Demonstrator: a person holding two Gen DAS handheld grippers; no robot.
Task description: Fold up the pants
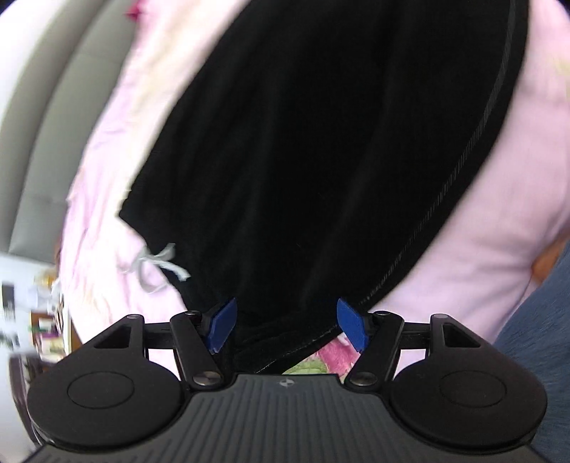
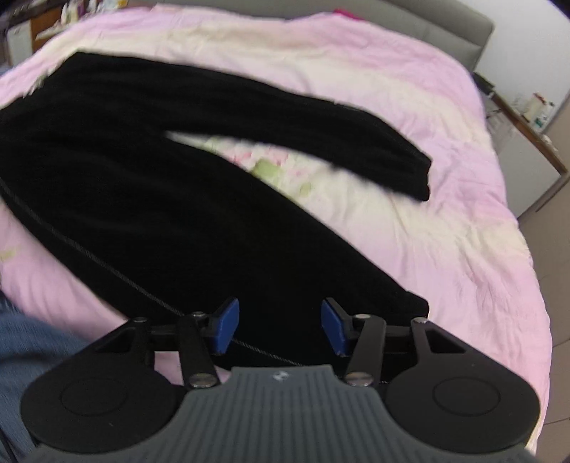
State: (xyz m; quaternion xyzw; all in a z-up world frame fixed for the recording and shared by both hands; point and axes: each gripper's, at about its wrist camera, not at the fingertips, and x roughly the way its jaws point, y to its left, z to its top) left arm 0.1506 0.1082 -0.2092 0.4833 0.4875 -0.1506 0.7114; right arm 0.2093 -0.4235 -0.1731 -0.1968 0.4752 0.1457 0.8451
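Black pants (image 2: 149, 185) lie spread on a pink bedcover (image 2: 445, 220), their two legs parted in a V. The far leg's cuff (image 2: 416, 174) lies apart from the near leg's cuff (image 2: 409, 302). My right gripper (image 2: 279, 327) hangs open over the near leg close to its cuff, black cloth showing between its blue pads (image 2: 226, 329). In the left wrist view the pants (image 1: 320, 142) fill the middle, with a white drawstring (image 1: 156, 263) at the waist. My left gripper (image 1: 286, 326) stands open over the waistband corner, cloth lying between the blue pads (image 1: 351, 326) without being pinched.
A grey padded headboard (image 2: 445, 32) runs along the bed's far side. A person's blue jeans (image 1: 534, 338) show at the bed's near edge. A low wooden shelf with bottles (image 2: 527, 114) stands right of the bed, beside tiled floor (image 2: 555, 285).
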